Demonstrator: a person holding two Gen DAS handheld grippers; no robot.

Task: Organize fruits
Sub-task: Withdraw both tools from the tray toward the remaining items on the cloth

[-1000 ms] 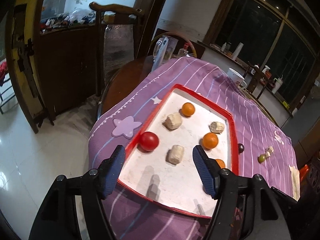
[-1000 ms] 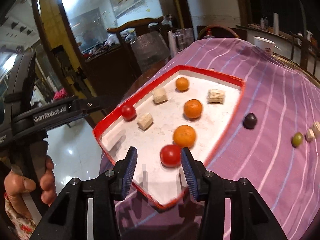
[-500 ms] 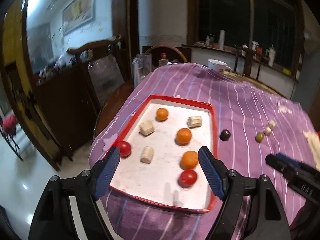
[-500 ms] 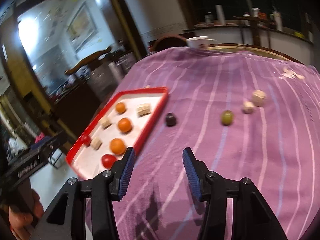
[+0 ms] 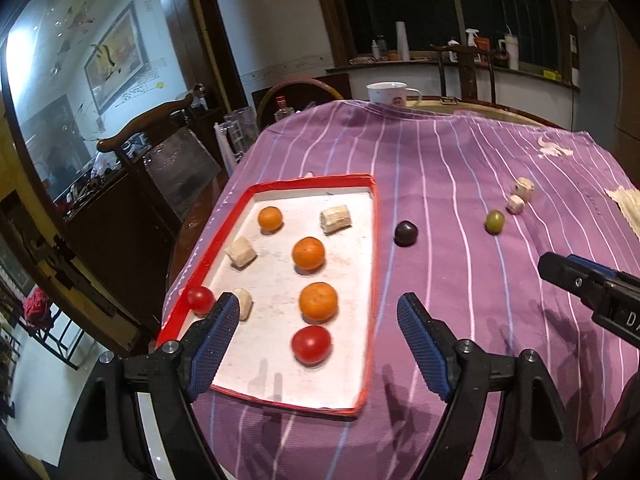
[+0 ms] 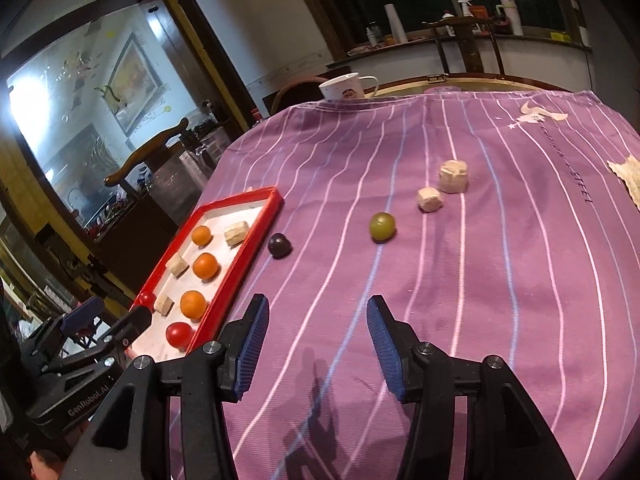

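A red-rimmed white tray (image 5: pixel 374 264) on the purple striped cloth holds three oranges (image 5: pixel 308 254), two red tomatoes (image 5: pixel 311 344) and three beige chunks (image 5: pixel 336 220). My left gripper (image 5: pixel 316 300) hangs open over the tray's near end with nothing between its fingers. Right of the tray, on the cloth, lie a dark round fruit (image 6: pixel 279 245), a green fruit (image 6: pixel 382 227) and two beige chunks (image 6: pixel 430 199). My right gripper (image 6: pixel 317 302) stands open over bare cloth, nearer than the green fruit and holding nothing.
A white mug (image 5: pixel 390 92) stands at the table's far edge, with a wooden chair (image 5: pixel 148 128) off the left side. A pale scrap (image 6: pixel 628 176) lies at the cloth's right edge. The cloth drops off just left of the tray.
My right gripper has swung from the tray's near tomato to the cloth right of the tray. The left gripper shifted right and rolled level. Both jaws stand wider.
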